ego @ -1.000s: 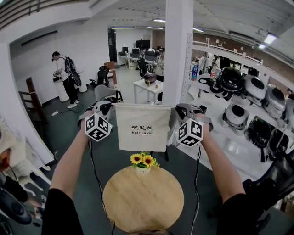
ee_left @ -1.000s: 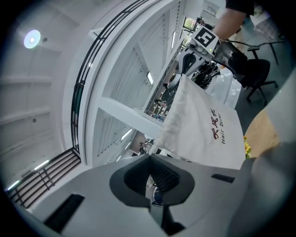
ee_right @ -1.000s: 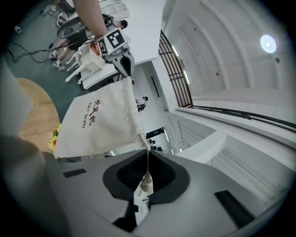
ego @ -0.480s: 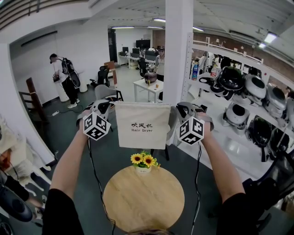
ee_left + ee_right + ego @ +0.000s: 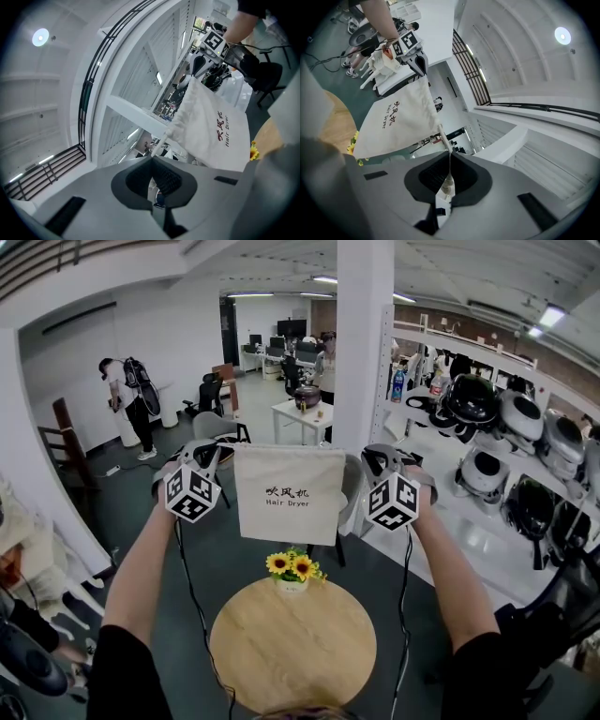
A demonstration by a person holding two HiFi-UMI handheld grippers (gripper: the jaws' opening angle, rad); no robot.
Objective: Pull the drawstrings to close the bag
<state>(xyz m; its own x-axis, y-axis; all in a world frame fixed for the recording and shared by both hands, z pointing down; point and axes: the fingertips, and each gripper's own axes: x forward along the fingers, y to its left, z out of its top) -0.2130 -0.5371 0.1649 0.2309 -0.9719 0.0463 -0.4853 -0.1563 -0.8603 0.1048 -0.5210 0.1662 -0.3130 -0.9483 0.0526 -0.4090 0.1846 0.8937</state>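
A cream cloth bag printed "Hair Dryer" hangs in the air between my two grippers, above the round table. In the head view my left gripper sits at the bag's top left corner and my right gripper at its top right corner. The left gripper view shows the jaws shut on a white drawstring that runs up to the bag. My right gripper is likewise shut on the other drawstring, which leads to the bag. The bag's mouth looks gathered along the top.
Below the bag stands a round wooden table with a small pot of sunflowers. A white pillar rises behind the bag. Shelves of helmet-like appliances fill the right side. A person stands at the back left.
Both grippers and the bag have crept slightly upward. Both grips on the drawstrings are unchanged. The person at the back left has shifted a little.
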